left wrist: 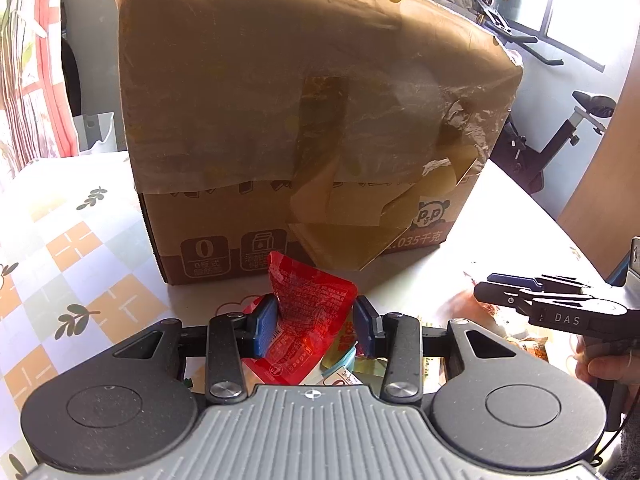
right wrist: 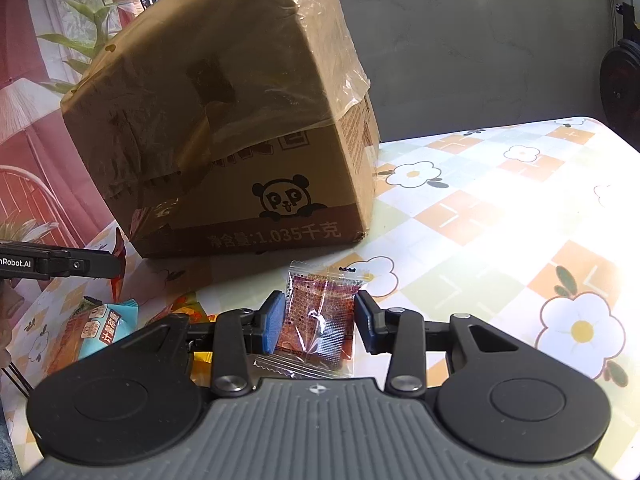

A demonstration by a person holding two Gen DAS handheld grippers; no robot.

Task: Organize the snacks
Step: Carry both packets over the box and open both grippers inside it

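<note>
While both of my grippers are loaded, the handling is mostly about light, crinkly film: my left gripper (left wrist: pixel 316 326) pinches the red snack pouch (left wrist: pixel 310 308) at lower centre of its view, pads pressing its sides so it buckles upward, and my right gripper (right wrist: pixel 320 322) is closed on the clear-wrapped brown snack (right wrist: pixel 320 316), low and central in its view. Both packs look soft, slippery and nearly weightless, so I judge a grip across the filled middle safer than the sealed fringe, which would likely slide out. More packets (right wrist: pixel 100 324) lie at lower left of the right view. The cardboard box (left wrist: pixel 304 120) fills the upper centre just behind both snacks, its near face a wall to avoid. Open room lies on the flowered tablecloth (right wrist: pixel 500 208) to the right, though the table edge curves close at far right
</note>
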